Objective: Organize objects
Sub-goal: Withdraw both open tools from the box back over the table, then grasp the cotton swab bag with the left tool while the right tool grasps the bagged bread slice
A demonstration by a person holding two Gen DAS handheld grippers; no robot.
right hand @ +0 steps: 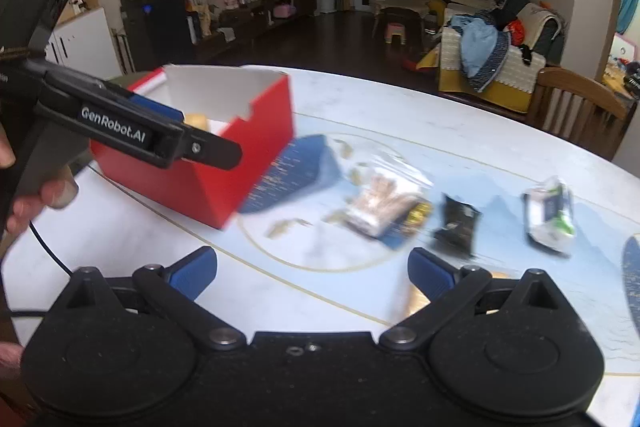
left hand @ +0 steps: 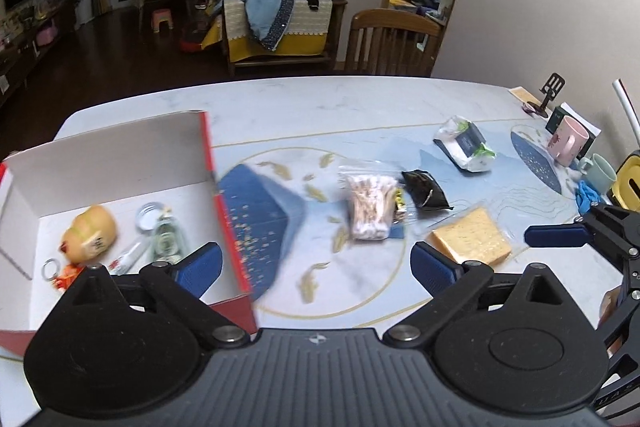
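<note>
A red box [left hand: 120,155] with a white inside stands open at the left; a yellow toy [left hand: 90,233], a glass jar [left hand: 164,235] and a small tube [left hand: 128,259] lie in it. My left gripper [left hand: 316,263] hangs open and empty over the box's right wall. On the mat lie a bag of cotton swabs [left hand: 370,211], a black packet [left hand: 426,189], a wrapped yellow sponge [left hand: 472,237] and a tissue pack [left hand: 466,145]. My right gripper [right hand: 312,267] is open and empty, above the table short of the swab bag [right hand: 384,207]. The sponge [right hand: 416,301] is half hidden behind its right finger.
A pink mug [left hand: 568,141], a pale green mug [left hand: 600,173], a blue cloth [left hand: 588,195] and a phone stand [left hand: 548,95] crowd the table's far right by the wall. A wooden chair [left hand: 388,43] stands behind the table. A hand [right hand: 36,195] holds the left gripper.
</note>
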